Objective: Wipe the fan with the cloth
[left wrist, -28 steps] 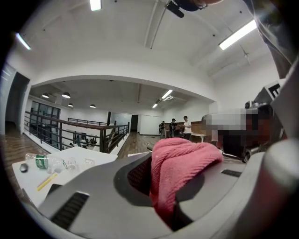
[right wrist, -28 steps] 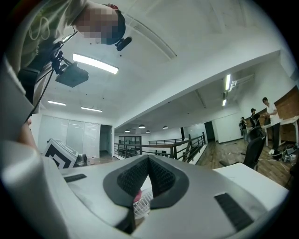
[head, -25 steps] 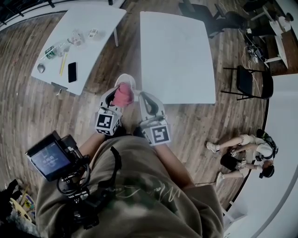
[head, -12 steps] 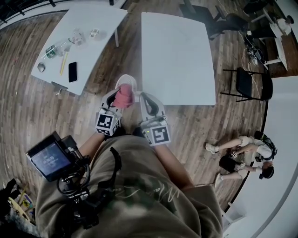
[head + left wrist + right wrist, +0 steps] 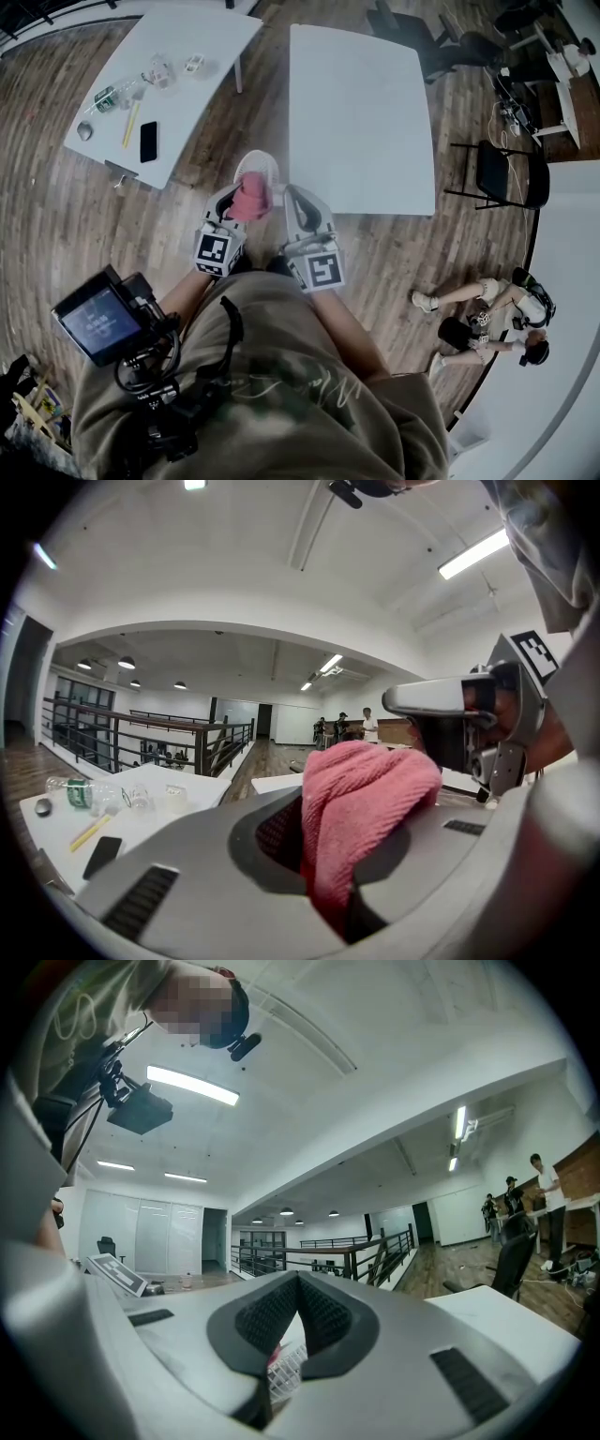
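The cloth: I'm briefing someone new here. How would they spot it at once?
Find the square white table, then the person's left gripper off its near left corner. The cloth is the bunched wad clamped in those jaws, the only pink thing among grey and white.

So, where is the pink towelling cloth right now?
The pink cloth sits left of centre in the head view, clamped in the left gripper, beside the right gripper and by the white fan.

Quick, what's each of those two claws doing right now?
Left gripper: closed on the pink terry cloth.
Right gripper: jaws closed; whether they pinch the white grilled fan cannot be told.
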Motion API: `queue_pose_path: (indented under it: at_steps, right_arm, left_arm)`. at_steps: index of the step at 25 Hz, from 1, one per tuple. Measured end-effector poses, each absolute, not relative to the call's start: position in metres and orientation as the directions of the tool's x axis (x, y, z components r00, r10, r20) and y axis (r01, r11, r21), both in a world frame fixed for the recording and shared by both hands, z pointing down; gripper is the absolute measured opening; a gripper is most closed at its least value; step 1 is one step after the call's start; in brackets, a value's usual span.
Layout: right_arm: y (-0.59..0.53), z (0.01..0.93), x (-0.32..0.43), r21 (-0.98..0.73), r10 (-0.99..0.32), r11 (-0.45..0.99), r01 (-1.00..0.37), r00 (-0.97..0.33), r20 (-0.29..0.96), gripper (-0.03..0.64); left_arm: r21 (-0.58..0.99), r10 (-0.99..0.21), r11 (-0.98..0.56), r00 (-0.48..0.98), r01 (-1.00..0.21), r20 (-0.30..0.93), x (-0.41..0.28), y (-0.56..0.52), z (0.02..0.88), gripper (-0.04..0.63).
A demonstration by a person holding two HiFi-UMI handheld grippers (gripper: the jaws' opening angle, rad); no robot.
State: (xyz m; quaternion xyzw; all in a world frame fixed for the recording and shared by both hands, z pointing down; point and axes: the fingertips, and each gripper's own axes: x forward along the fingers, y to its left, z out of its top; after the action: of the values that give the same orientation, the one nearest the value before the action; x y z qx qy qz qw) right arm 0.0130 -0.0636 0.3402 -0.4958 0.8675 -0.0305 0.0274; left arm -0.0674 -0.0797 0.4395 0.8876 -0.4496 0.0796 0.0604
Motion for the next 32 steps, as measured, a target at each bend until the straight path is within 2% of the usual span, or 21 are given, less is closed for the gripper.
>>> queue_pose_path:
  at_steps: [28,32]
  right_arm:
    - [-0.071,0.363,0.012,-0.084,-0.877,0.479,-0.874,-0.481,0.008,0.012]
    - [-0.070,0.366,0.012,-0.083,-0.876,0.480,-0.873,-0.483,0.019,0.012]
  left_arm:
    - [0.004,-0.825,-0.526,0.511,-0.850,0.240,-0.083,-0.070,0.467,0.060]
    - [-0.051,-0.822,-0.539,0.512,-0.841,0.251,-0.082,-0.066,0.472,0.060]
